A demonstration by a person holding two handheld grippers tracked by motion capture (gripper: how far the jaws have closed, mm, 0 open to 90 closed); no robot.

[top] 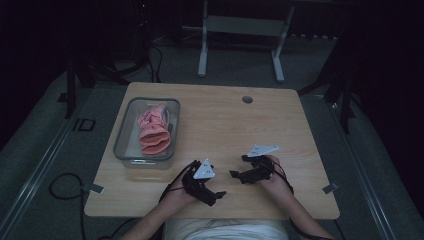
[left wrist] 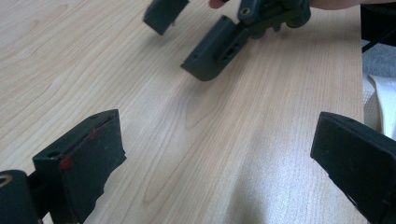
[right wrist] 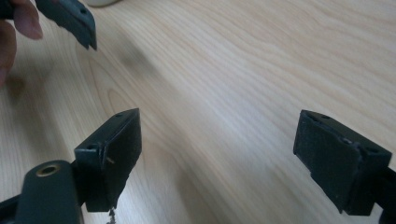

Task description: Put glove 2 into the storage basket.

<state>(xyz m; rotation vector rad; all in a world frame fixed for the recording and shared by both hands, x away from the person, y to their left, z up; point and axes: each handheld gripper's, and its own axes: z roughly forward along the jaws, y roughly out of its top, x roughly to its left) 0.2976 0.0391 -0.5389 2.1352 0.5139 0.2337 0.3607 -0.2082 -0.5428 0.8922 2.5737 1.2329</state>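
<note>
Grippers both low over the table in high view: left gripper and right gripper angled toward each other, tips near. Pink cloth lies in the clear bin, up and left of the left gripper, long axis running away from the person. Left gripper view: own jaws spread wide, empty; right gripper ahead. Right gripper view: jaws spread, bare wood between.

Bare table ahead of both tools — only the bin blocks the left.
</note>
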